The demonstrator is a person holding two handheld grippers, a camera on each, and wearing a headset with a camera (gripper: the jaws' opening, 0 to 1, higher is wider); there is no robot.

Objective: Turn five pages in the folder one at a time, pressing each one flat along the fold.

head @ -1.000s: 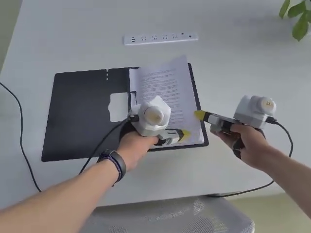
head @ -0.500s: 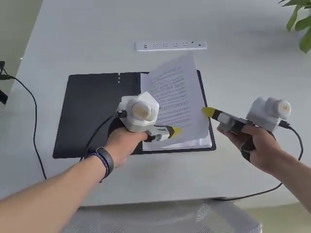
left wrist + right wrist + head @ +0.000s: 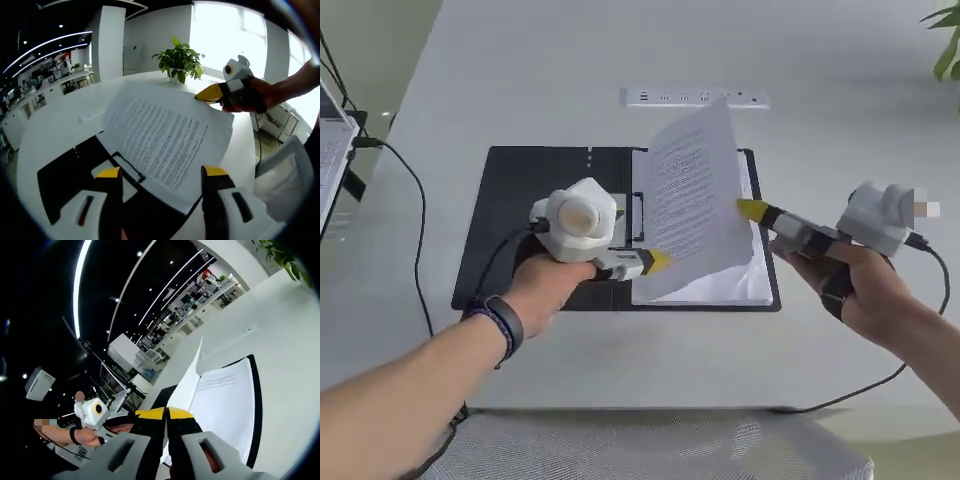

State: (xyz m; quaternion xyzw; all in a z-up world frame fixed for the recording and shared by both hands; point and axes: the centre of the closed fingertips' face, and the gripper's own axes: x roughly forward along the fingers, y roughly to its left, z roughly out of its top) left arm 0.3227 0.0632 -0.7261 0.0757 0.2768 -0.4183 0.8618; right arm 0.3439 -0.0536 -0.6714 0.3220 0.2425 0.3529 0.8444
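A black folder [image 3: 535,215] lies open on the white table, with a stack of printed sheets [image 3: 740,285] on its right half. One printed page [image 3: 690,200] stands lifted and curls toward the fold. My right gripper [image 3: 752,210] is shut on the page's right edge; in the right gripper view [image 3: 166,415] its yellow-tipped jaws are pressed together on the sheet [image 3: 187,382]. My left gripper [image 3: 658,262] is open near the folder's front edge, under the raised page's lower corner. In the left gripper view [image 3: 162,172] the page [image 3: 165,140] hangs just ahead of the spread jaws.
A white power strip [image 3: 695,97] lies beyond the folder. A laptop [image 3: 330,150] and a black cable [image 3: 420,220] sit at the left edge. Plant leaves [image 3: 945,45] show at the far right. A grey chair [image 3: 650,450] stands at the table's near edge.
The right gripper has raised the page higher and swung it toward the fold. The left gripper has drawn back leftward along the folder's front edge. The head camera has shifted too.
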